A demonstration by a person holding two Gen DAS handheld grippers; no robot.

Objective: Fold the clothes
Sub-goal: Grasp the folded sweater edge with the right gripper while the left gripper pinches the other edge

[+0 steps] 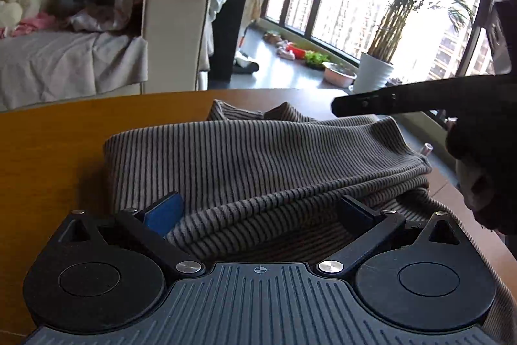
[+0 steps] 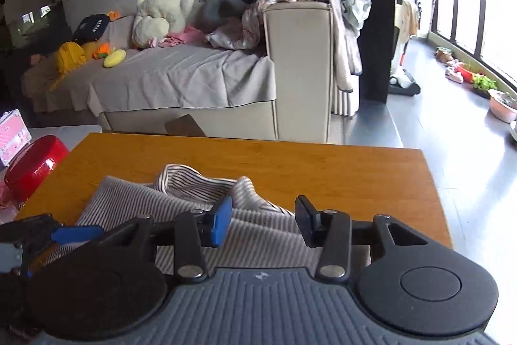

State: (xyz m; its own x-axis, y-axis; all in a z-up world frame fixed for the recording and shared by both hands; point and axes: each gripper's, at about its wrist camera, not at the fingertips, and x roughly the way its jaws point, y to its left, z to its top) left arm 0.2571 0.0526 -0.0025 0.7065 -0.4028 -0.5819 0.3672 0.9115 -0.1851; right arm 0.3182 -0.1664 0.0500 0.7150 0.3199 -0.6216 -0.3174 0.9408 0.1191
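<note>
Left gripper [image 1: 258,212] spread around striped garment [image 1: 258,157], right gripper [image 2: 263,220] spread above table [image 2: 323,170]

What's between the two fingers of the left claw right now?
In the left wrist view, a raised fold of the grey striped knit garment fills the gap of the open left claw, on the wooden table.

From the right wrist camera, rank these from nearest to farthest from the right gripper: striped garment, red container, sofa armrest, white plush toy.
1. striped garment, directly under the right gripper.
2. red container, far left, beside the table.
3. sofa armrest, beyond the table, centre-right.
4. white plush toy, on the sofa's back, left.
</note>
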